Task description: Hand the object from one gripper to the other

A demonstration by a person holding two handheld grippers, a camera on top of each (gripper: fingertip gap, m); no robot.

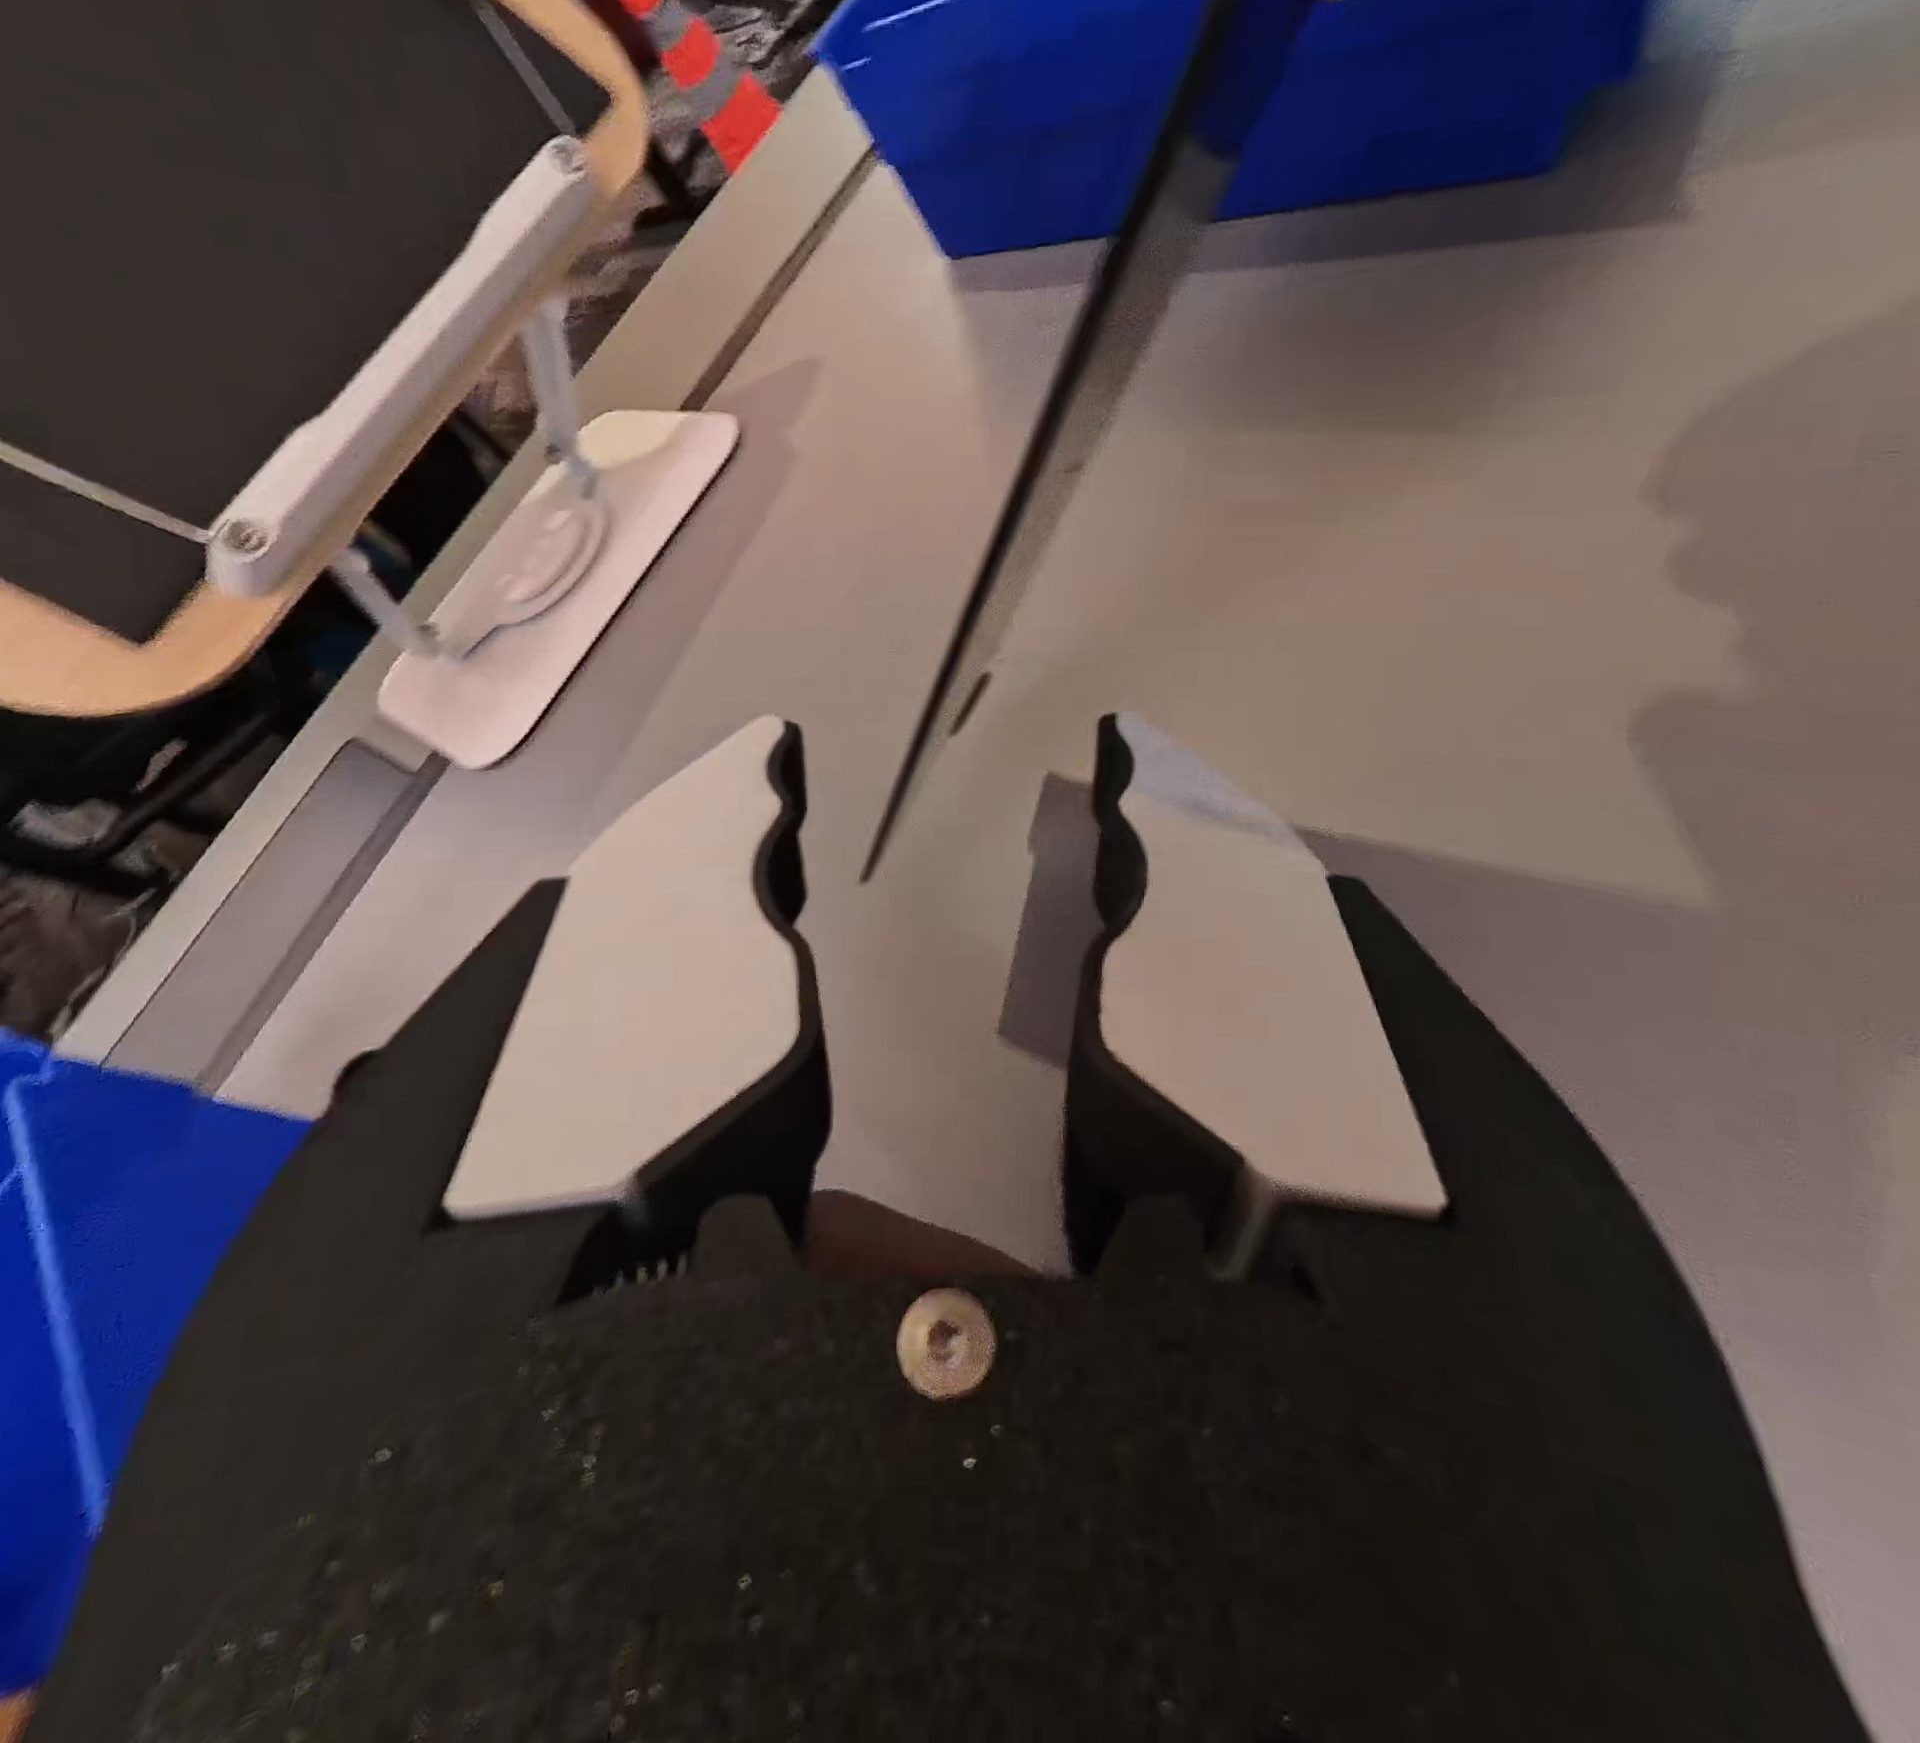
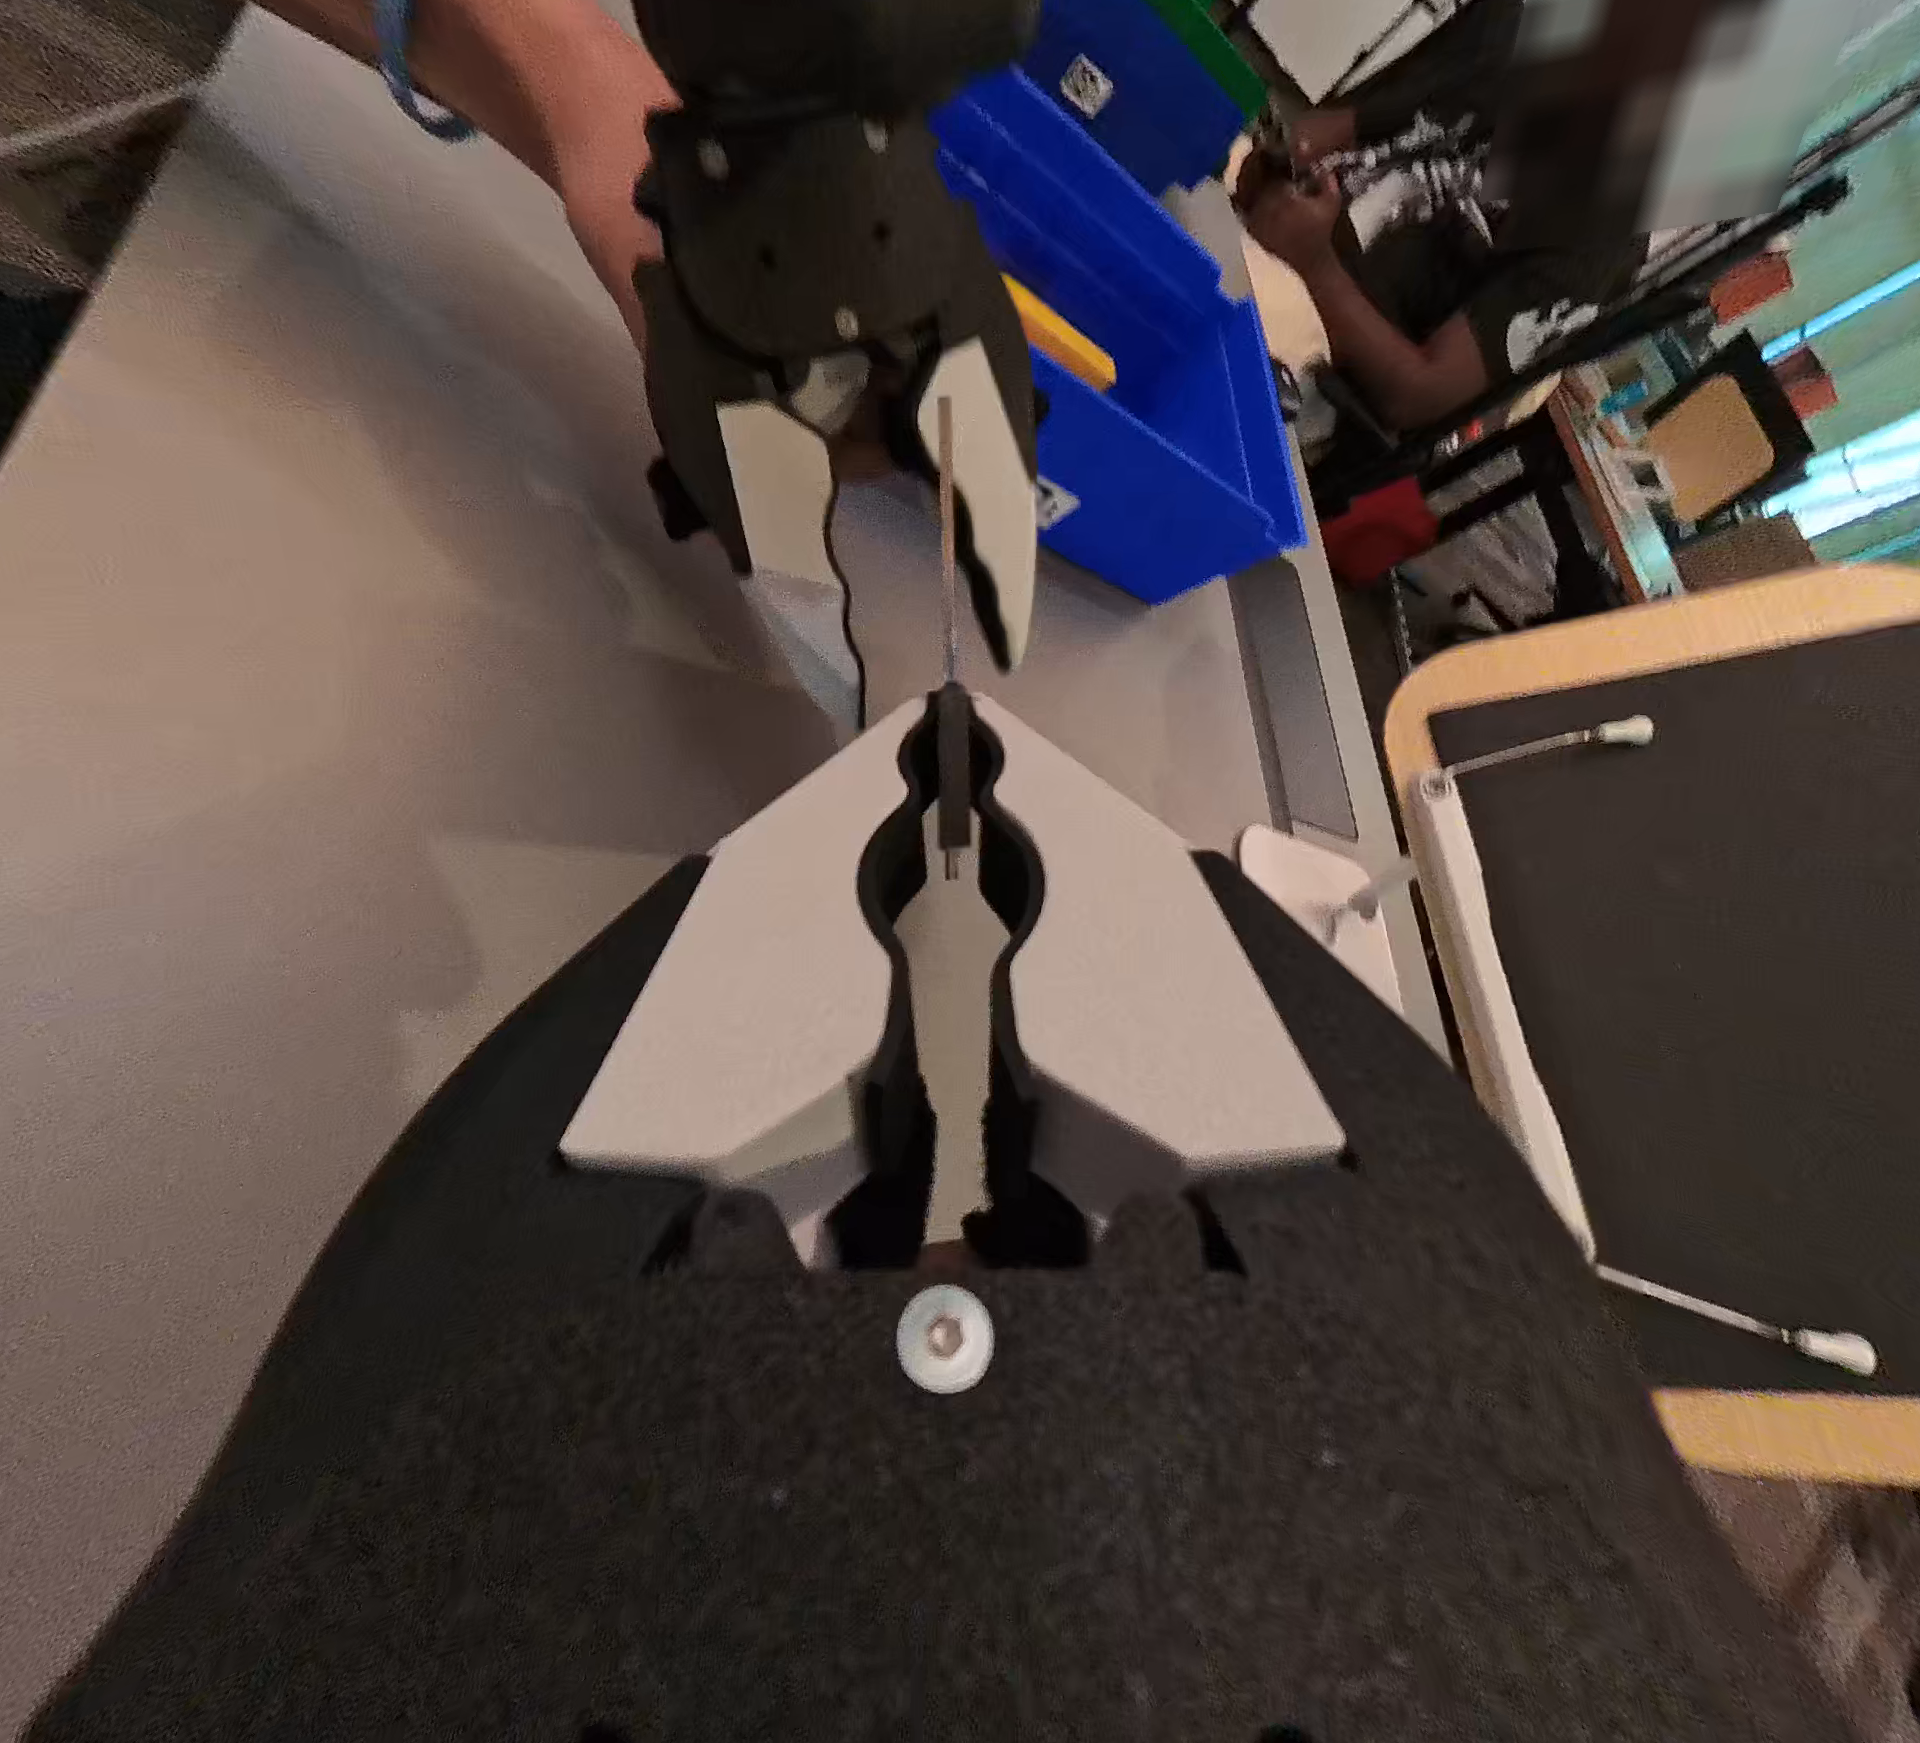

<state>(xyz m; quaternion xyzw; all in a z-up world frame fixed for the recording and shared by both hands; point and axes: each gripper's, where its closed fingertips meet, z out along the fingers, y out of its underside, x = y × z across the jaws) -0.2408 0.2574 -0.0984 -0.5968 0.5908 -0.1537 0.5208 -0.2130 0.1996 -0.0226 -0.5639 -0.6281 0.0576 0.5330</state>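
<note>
The right gripper is pinching the thin dark tool by its handle, offering the tip between the left gripper's spread fingers; close squarely, then release.

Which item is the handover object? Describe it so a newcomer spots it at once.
Start at the grey table with blue bins along its far edge. Above it two black-and-white grippers face each other: the right gripper is shut on a thin flat dark strip that reaches between the open left gripper's fingers. It is the only thing held in the air, and far thinner than anything nearby.
</note>
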